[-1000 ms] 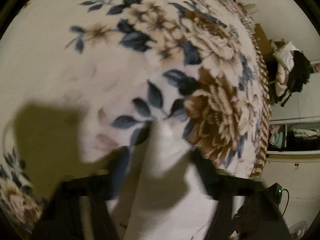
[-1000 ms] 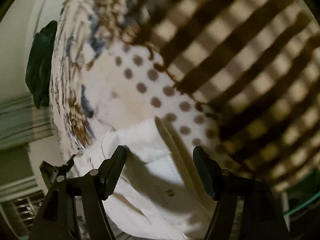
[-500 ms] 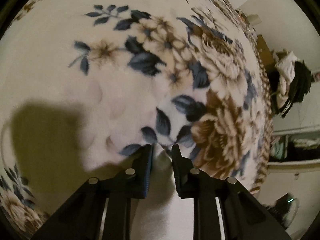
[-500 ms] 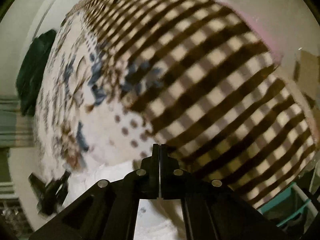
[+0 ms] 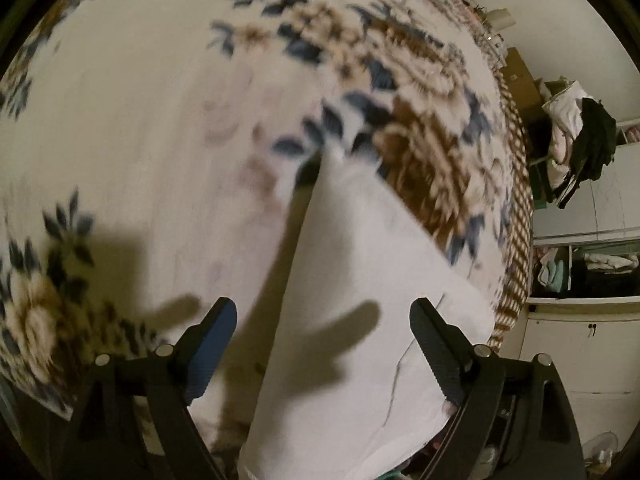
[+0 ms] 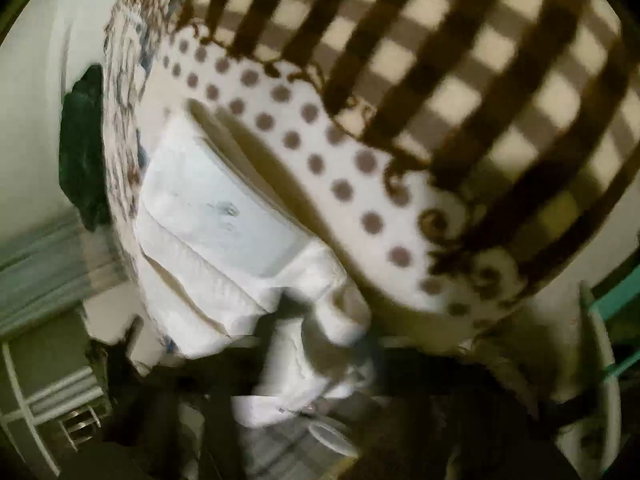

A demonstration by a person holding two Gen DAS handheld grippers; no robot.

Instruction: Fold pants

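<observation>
Left wrist: white pants (image 5: 360, 300) on floral blanket (image 5: 140, 120), jaws apart.

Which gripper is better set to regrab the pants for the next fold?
Left, probably. The left gripper has just been opening, its jaws wide, the white pants lying between them untouched. The right wrist view is too blurred to show its gripper's state.

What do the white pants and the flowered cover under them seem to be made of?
White pants: apparently a woven cotton-like cloth, matte and smooth; the sign is crisp fold edges and visible seams, though blur leaves it open. Flowered cover: probably a plush fleece blanket, matte with a soft printed pattern; its fuzzy surface suggests that, but motion blur may add to it.
</observation>
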